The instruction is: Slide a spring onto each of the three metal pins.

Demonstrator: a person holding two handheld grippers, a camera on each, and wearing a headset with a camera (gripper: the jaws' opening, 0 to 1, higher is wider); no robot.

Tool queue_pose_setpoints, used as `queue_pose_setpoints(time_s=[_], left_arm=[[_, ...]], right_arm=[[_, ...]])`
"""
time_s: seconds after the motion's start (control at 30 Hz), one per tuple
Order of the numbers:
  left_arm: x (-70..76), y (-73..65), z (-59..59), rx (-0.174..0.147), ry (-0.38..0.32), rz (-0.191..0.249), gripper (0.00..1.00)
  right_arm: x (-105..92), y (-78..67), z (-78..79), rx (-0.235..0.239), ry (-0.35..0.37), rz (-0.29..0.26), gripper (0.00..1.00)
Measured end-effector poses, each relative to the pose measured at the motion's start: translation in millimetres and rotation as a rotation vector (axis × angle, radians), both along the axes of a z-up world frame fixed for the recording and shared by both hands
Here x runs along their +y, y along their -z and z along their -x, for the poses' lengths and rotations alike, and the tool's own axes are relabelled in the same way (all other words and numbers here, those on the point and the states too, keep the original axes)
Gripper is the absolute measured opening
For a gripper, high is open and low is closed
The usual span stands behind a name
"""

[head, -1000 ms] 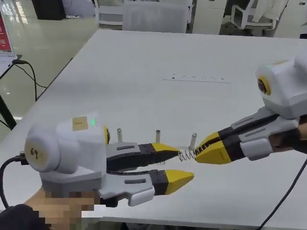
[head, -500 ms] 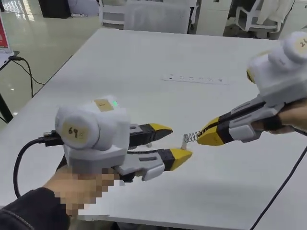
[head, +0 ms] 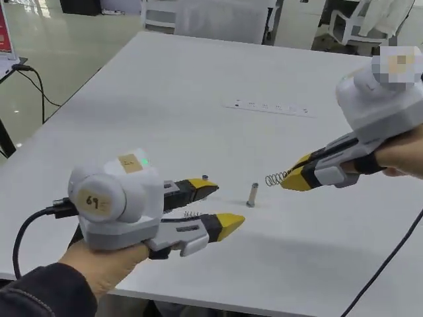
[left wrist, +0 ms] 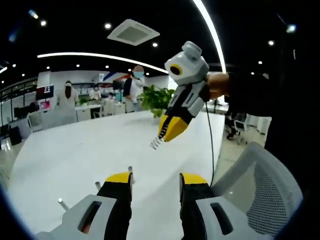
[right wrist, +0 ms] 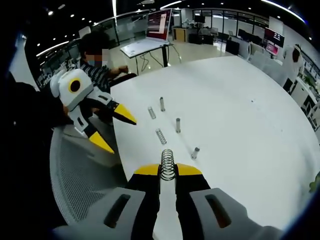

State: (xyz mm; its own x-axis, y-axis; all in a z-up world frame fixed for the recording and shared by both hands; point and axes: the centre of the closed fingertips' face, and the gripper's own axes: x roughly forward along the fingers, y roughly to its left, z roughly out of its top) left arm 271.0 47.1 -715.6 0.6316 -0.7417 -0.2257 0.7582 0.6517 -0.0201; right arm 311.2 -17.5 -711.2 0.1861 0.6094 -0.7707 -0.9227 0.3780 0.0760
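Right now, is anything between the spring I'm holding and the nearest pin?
Nothing visible does. The spring in the right gripper hangs just above and beside the nearest pin, open air between them. The left gripper, jaws open, sits on the pin's other side, off that path.

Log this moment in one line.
left gripper: open, empty | right gripper: shut on spring, in air | pins: all three bare
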Motion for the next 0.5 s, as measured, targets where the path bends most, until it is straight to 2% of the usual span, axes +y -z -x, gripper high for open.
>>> queue_pose_setpoints(time_s=[0.07, 0.13, 0.2, 0.3, 0.43, 0.5], left_arm=[[0.5, 1.5, 1.5, 0.013, 0.014, 0.019, 0.32], [-0.9, 4.8, 4.8, 0.015, 0.035, 0.001, 0.32], [-3.2, 3.2, 8.9, 0.007, 0.064, 0.002, 0.32], [1.7, 6.2, 10.6, 0.009, 0.084, -0.014, 0.33], [8.1, 4.0, 14.1, 0.018, 0.109, 0.009, 0.35], [9.7, 4.4, 17.5, 0.020, 0.123, 0.002, 0.37]], right_arm=[[-0.2, -0.2, -1.1, -0.002, 0.005, 0.009, 0.07], [-0.5, -0.3, -1.4, 0.000, 0.014, 0.013, 0.07], [-2.9, 0.5, -1.8, -0.002, 0.021, 0.030, 0.07], [-9.1, 1.1, -3.8, -0.013, 0.037, 0.059, 0.07], [-19.5, 0.6, -7.0, -0.017, 0.066, 0.100, 0.07], [-24.1, -0.3, -9.8, -0.029, 0.071, 0.129, 0.07]])
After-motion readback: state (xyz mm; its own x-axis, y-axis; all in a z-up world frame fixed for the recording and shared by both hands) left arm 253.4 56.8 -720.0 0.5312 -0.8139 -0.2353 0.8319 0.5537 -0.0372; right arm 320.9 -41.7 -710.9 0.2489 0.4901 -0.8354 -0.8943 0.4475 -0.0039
